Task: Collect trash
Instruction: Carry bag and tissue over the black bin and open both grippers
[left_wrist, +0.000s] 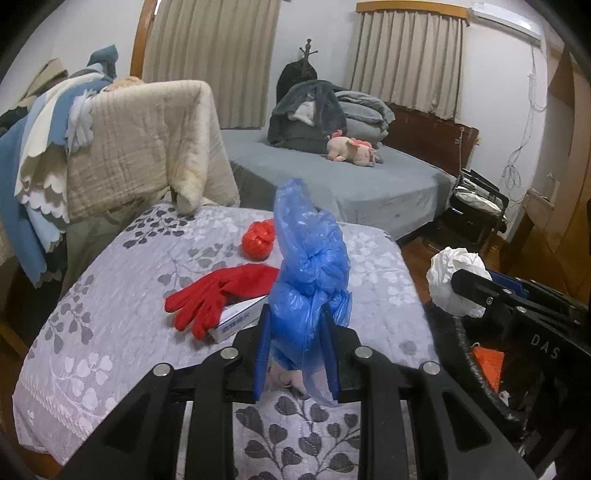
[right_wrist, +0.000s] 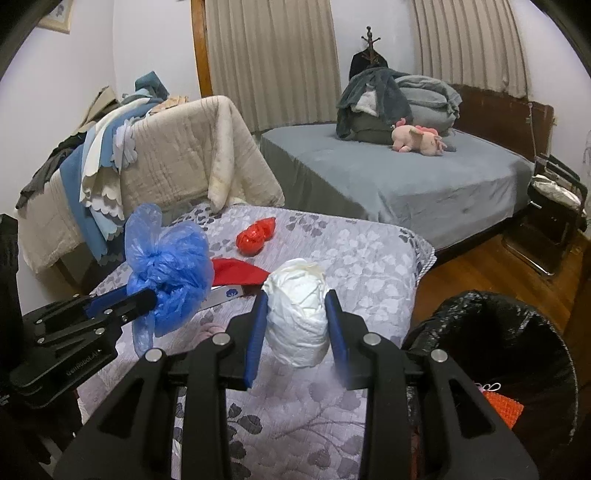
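My left gripper (left_wrist: 297, 317) is shut on a crumpled blue plastic bag (left_wrist: 310, 266), held above the floral-covered surface (left_wrist: 110, 295); it also shows at the left of the right wrist view, blue bag (right_wrist: 168, 266). My right gripper (right_wrist: 295, 302) is shut on a white crumpled paper wad (right_wrist: 297, 314), which appears at the right of the left wrist view as the white wad (left_wrist: 452, 277). A red crumpled bag (left_wrist: 258, 240) lies farther back on the cover. A bin lined with a black bag (right_wrist: 491, 332) stands at the lower right, with orange scrap inside.
A red glove (left_wrist: 218, 291) lies over a small white box (left_wrist: 236, 319) on the cover. A cloth-draped chair (left_wrist: 147, 140) stands behind, a grey bed (left_wrist: 332, 166) with a pink plush toy (left_wrist: 351, 147) beyond. Wooden floor (right_wrist: 480, 266) lies to the right.
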